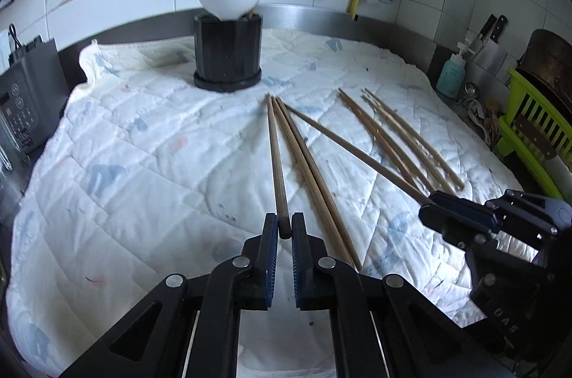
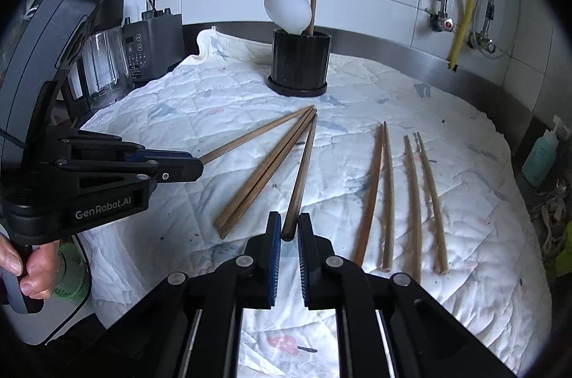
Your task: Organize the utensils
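Note:
My left gripper (image 1: 285,225) is shut on the near end of a dark wooden chopstick (image 1: 275,156) whose tip points toward the black ribbed holder (image 1: 227,52). To its right, my right gripper (image 1: 434,202) is shut on a second dark chopstick (image 1: 357,152). In the right wrist view, the right gripper (image 2: 289,231) pinches that chopstick (image 2: 304,170), and the left gripper (image 2: 195,165) holds the other one (image 2: 257,135). Two more dark chopsticks (image 2: 264,174) lie between them. Several paler chopsticks (image 2: 400,199) lie to the right. The holder (image 2: 300,63) contains a white spoon (image 2: 287,8) and one chopstick.
A white quilted cloth (image 1: 143,163) covers the counter. A blender (image 2: 103,63) and a dark appliance (image 1: 21,106) stand at the left edge. A soap bottle (image 1: 451,74), knives (image 1: 489,34) and a green rack (image 1: 536,135) are on the right. A person's hand (image 2: 32,270) grips the left handle.

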`<act>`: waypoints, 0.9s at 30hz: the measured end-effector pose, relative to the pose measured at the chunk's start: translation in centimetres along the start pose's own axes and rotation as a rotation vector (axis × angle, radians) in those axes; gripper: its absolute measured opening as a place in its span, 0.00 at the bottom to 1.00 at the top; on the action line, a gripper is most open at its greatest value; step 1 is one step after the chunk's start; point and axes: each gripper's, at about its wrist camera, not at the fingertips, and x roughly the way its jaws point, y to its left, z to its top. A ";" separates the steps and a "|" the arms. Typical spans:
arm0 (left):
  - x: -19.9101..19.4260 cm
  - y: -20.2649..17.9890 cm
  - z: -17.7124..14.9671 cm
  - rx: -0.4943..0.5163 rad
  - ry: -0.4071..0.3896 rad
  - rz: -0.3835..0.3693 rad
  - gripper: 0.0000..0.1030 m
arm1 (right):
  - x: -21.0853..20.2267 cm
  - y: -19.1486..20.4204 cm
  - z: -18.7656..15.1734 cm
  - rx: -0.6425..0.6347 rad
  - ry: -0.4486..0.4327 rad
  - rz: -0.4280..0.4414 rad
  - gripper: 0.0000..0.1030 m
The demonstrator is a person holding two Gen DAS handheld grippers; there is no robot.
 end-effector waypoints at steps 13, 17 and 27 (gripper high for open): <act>-3.3 2.0 6.0 -0.011 -0.117 0.025 0.07 | -1.6 -2.6 5.8 -0.012 -0.147 -0.043 0.09; -3.9 2.7 7.8 -0.003 -0.153 0.040 0.07 | -1.6 -3.5 7.6 -0.007 -0.175 -0.046 0.09; -4.6 3.4 9.4 -0.012 -0.202 0.051 0.06 | 0.5 -4.2 4.4 0.079 -0.060 0.047 0.09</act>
